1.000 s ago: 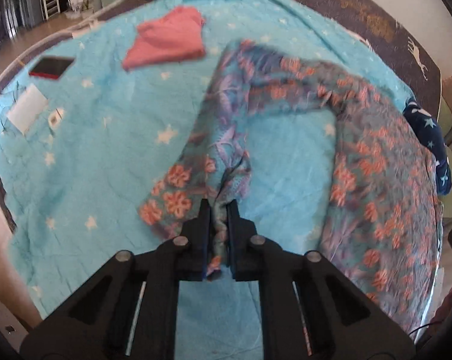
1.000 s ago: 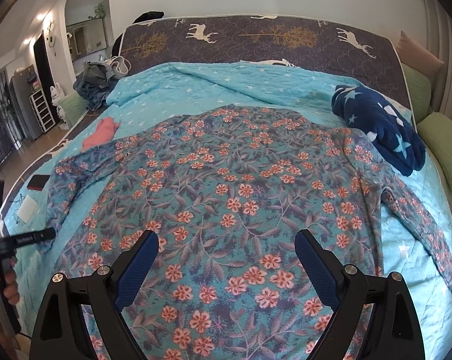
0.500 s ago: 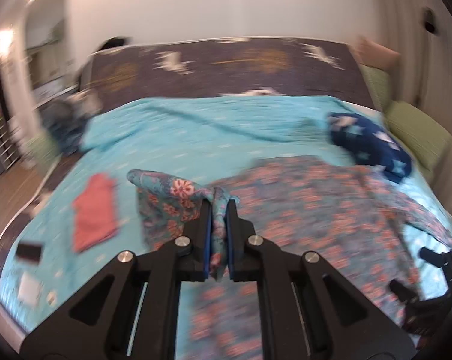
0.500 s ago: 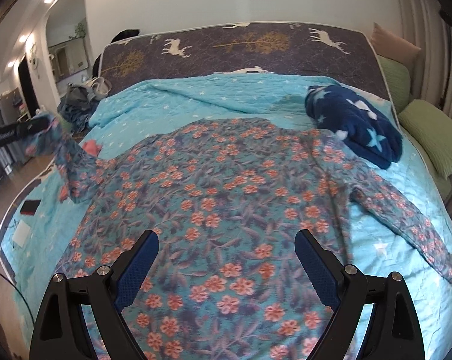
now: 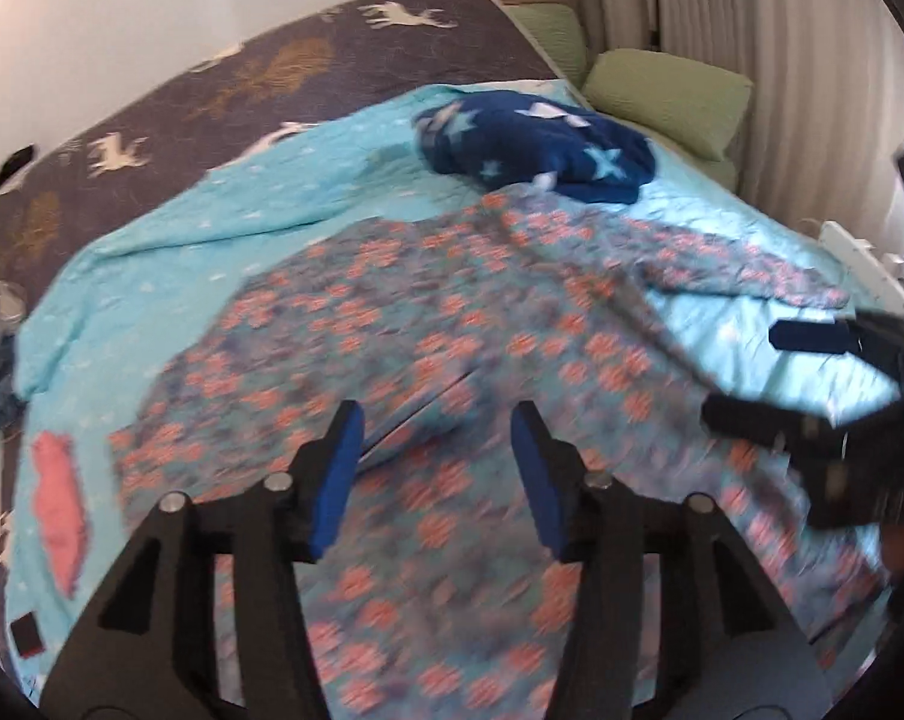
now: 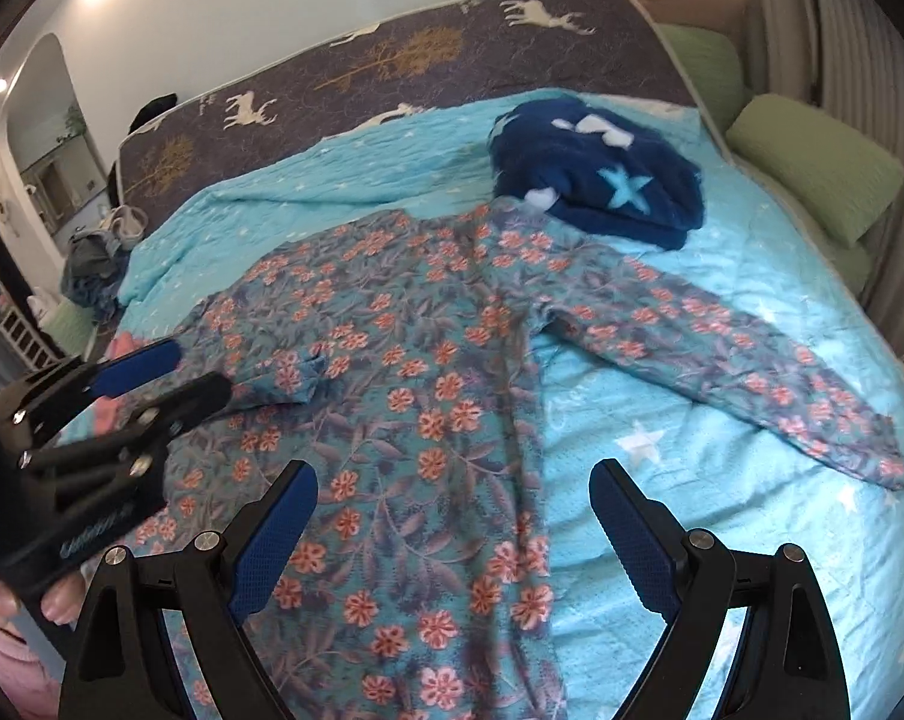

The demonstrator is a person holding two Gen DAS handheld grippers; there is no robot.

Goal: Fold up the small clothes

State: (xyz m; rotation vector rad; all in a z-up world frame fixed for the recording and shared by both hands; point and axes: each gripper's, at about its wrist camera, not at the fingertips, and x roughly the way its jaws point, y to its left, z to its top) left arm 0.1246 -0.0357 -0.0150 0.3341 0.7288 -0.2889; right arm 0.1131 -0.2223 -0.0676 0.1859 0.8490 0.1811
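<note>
over the floral shirt (image 6: 404,372), left gripper (image 5: 437,468) jaws just opened, releasing its sleeve.

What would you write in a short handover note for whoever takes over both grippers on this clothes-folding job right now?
Left gripper: open, nothing between the pads; its jaws have just been opening, letting go of the sleeve.
Right gripper: open and empty, poised over the shirt's right edge.
Floral shirt: spread flat on the blue bedspread. Its left sleeve is now folded in across the body; the right sleeve lies stretched out to the side.
Navy star blanket sits at the shirt's collar end; a pink garment lies off the left side.
Left to do: fold in the right sleeve, then fold the body.
</note>
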